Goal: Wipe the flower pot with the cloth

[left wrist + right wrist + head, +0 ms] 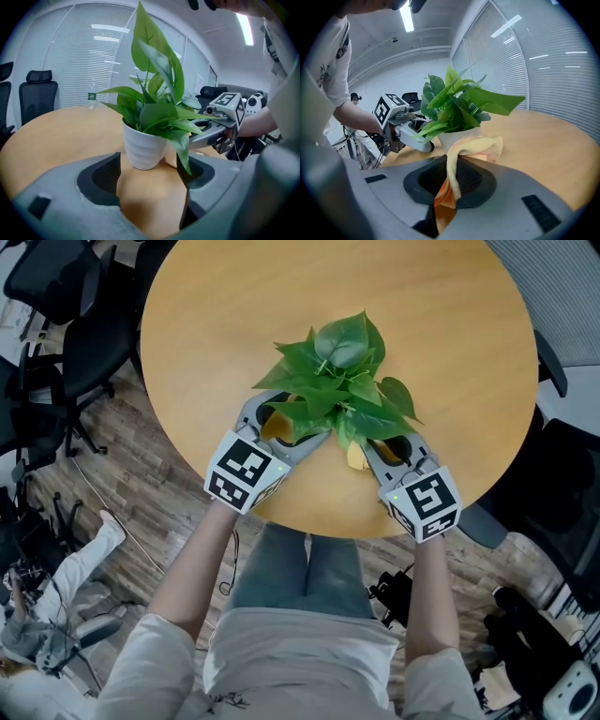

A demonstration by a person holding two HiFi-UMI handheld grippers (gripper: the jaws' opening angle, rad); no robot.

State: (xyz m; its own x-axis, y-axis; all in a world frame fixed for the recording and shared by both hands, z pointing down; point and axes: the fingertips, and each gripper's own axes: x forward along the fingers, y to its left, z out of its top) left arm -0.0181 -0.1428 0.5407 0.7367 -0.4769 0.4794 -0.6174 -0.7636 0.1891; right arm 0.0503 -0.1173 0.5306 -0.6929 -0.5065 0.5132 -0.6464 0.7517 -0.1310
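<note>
- Starting with risk: the left gripper (pixel 150 171) has its jaws wide apart, and the flower pot (pixel 143 150) stands at their tips, seemingly unclamped. We judge that a firm push from the other side could slide or tip the pot.
- The right gripper (pixel 450 173) is closed on the cloth (pixel 478 146). It pinches only a narrow fold, while the free end droops forward against the pot's near side. We think a hard rub could drag that fold out of the jaws.
- The leaves (pixel 337 371) spread well past the rim and hang over both grippers. We expect a wiping stroke could snag or bend one, and the tall plant probably makes the pot top-heavy.
- The pot sits near our edge of the table (pixel 450 352), so a shove towards us could carry it off.
- The pot is white and smooth, with shallow horizontal ribs, and it tapers to a rounded base.
- The cloth looks soft and fluffy, pale yellow with an orange face.
- The leaves are broad, pointed and glossy, and the round tabletop is a smooth wood tone that probably offers little grip.
</note>
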